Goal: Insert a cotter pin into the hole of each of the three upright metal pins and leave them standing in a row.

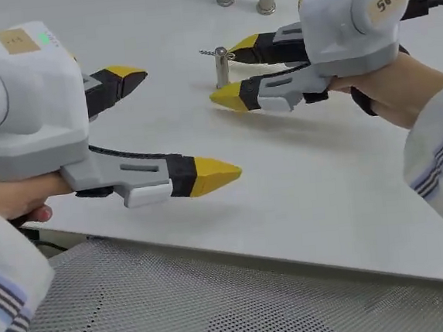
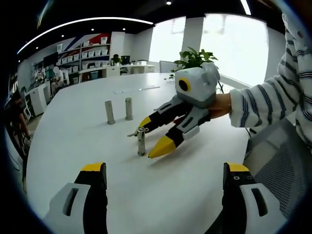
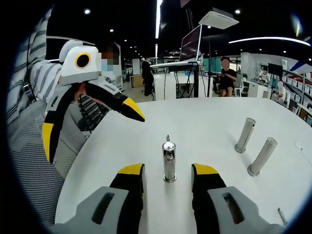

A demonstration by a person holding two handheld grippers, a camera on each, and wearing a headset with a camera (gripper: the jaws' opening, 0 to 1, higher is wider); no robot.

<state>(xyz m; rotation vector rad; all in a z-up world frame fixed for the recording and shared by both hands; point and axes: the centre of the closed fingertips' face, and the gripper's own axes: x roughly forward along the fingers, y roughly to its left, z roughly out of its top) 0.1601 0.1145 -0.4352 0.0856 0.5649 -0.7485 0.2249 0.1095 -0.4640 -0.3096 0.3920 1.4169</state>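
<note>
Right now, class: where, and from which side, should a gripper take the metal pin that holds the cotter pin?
Grip the metal pin on its plain round shaft, below the cotter pin crossing its top. Come level from the right gripper's side, fingers on either flank: the cotter pin juts out the far way, so that approach likely stays clear.

A white table sits among bright windows, shelves and ceiling spotlights.
</note>
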